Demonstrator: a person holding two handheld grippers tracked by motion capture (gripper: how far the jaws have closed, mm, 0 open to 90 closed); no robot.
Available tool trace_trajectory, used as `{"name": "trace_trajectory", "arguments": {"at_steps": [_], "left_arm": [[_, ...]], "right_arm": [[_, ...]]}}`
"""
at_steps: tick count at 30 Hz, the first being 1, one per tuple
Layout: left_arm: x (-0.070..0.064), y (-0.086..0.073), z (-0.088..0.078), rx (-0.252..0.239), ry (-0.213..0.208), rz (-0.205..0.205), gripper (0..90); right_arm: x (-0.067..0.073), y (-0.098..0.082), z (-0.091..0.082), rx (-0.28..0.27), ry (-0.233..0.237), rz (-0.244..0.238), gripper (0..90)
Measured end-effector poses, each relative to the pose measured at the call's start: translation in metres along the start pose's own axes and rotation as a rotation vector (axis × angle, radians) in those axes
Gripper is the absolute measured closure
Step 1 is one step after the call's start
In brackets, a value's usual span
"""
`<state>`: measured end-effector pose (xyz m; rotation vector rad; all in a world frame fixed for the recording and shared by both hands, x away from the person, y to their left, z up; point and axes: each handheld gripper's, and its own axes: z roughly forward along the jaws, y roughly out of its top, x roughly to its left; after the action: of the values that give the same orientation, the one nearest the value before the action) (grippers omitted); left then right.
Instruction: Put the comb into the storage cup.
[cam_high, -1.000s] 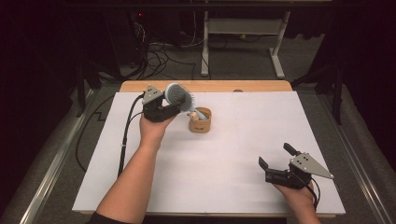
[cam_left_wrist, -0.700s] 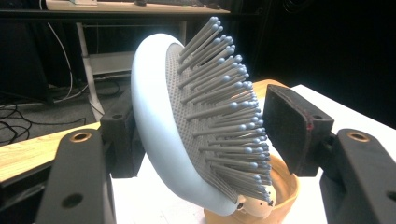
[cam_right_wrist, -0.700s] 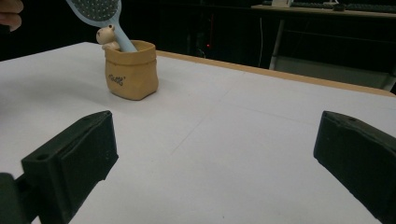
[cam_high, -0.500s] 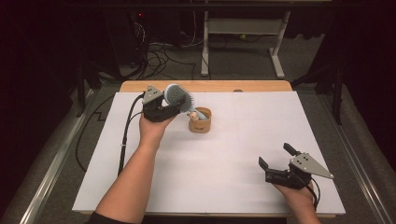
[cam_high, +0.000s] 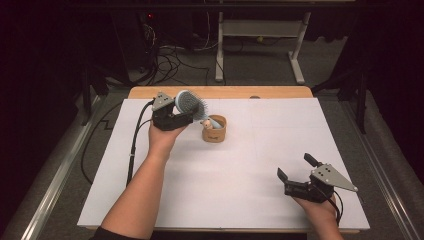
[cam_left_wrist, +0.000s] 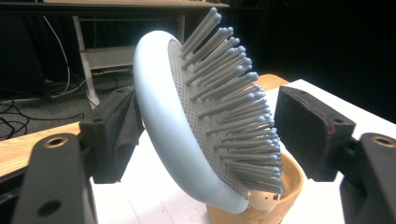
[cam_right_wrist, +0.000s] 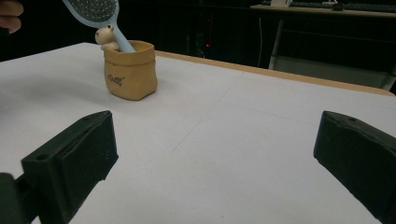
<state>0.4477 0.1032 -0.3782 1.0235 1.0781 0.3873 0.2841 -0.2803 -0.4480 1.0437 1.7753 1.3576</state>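
Our left gripper (cam_high: 186, 116) sits just beside the holder (cam_high: 214, 129), on its left and slightly above its rim, with its jaws around the head of the hairbrush (cam_high: 190, 103). Those jaws have just been opening. In the left gripper view the right pad (cam_left_wrist: 310, 128) stands clear of the bristles, while the left pad (cam_left_wrist: 120, 126) looks close against the brush's pale blue back; we cannot tell whether it still touches. So we read the gripper as spread, no longer pinching the brush (cam_left_wrist: 205, 126).

The brush itself stands tilted, handle down inside the small tan holder (cam_right_wrist: 130, 69), head leaning out toward our left gripper, next to the little bear figure (cam_right_wrist: 107, 37) at the holder's rim.

The risk we see is tipping. The head is the heavy end and it overhangs the holder on one side; the holder looks light and soft-sided, so once the jaws leave, the brush could lever it over or slide out onto the white table cover (cam_high: 240, 165). A second risk is snagging: if we draw back along the wrong line, a pad could catch the bristles and drag brush and holder along.

Our right gripper (cam_high: 300, 175) rests well away from the holder, near the table's front edge, jaws spread wide on nothing, too far off to steady anything.
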Motion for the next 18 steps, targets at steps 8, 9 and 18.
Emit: {"name": "trace_trajectory", "arguments": {"at_steps": [8, 9, 18], "left_arm": [[0.0007, -0.0005, -0.0003, -0.002, -0.006, 0.008, 17.4], [0.0007, -0.0007, -0.0003, -0.001, -0.008, 0.008, 16.1], [-0.0019, -0.0032, 0.0002, -0.014, -0.021, 0.030, 4.1]], "right_arm": [[0.0001, 0.0003, -0.0001, -0.002, -0.001, -0.001, 0.1], [0.0002, 0.0004, -0.0001, -0.002, -0.001, -0.001, 0.1], [0.0002, 0.0006, -0.0005, -0.003, -0.003, -0.003, 0.1]]}}
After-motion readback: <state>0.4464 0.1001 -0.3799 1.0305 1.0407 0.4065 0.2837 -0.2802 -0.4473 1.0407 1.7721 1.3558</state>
